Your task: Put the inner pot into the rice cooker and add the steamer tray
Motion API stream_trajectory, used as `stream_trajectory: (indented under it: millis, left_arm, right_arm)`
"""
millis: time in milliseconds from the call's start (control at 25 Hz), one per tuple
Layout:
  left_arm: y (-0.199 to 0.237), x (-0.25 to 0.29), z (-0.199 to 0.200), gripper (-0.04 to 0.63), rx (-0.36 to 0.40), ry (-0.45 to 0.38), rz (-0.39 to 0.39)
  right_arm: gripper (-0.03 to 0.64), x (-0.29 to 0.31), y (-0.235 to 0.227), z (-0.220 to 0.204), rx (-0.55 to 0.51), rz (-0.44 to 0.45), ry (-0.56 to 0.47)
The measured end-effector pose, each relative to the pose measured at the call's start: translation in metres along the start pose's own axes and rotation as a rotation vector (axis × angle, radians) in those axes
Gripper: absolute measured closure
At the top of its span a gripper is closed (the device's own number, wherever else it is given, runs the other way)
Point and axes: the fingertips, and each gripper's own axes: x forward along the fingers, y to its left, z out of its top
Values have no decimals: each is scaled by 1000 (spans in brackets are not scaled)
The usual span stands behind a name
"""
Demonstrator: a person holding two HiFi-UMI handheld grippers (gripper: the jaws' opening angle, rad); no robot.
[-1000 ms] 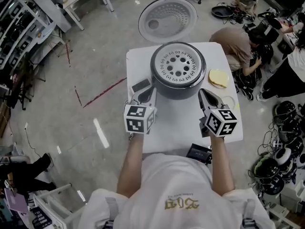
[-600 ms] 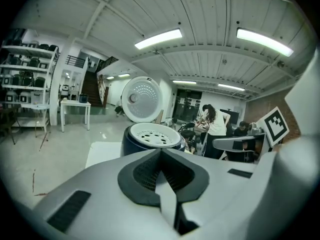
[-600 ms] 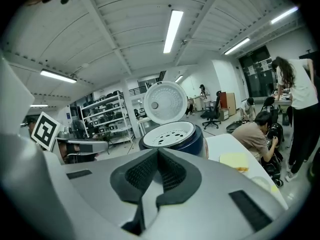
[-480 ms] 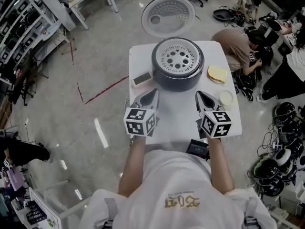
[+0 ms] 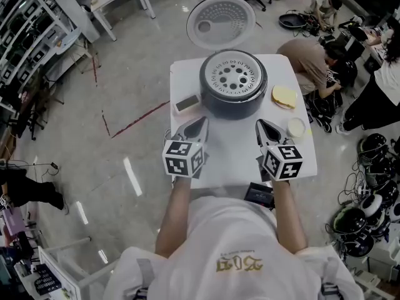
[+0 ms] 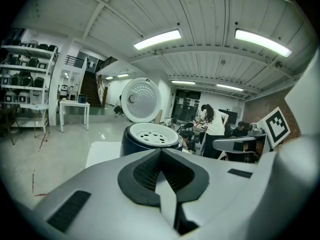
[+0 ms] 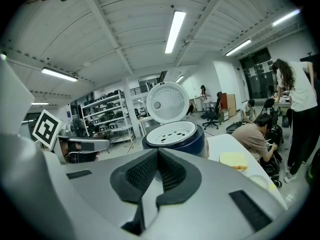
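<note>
At tabletop's near edge, left gripper (image 5: 200, 120) and right gripper (image 5: 262, 123) pressed together, empty; tray (image 5: 233, 77) looks seated in cooker (image 5: 232, 109), far edge, so best not to nudge it.

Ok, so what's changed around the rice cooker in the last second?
Both grippers drew back a little from the rice cooker toward the person; the left gripper and right gripper now hover clear of its front. Nothing was taken or let go: both jaws stay shut and empty. The steamer tray still sits in the cooker, and the lid stays open behind it.
</note>
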Motion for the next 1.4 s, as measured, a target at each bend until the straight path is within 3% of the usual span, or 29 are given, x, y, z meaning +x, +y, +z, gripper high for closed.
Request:
stream_trajectory:
  millis: [1400]
  left_arm:
    - [12,9,3,578,-2,11,-21]
  right_arm:
    - [604,11,-5,-4,34,-11,22]
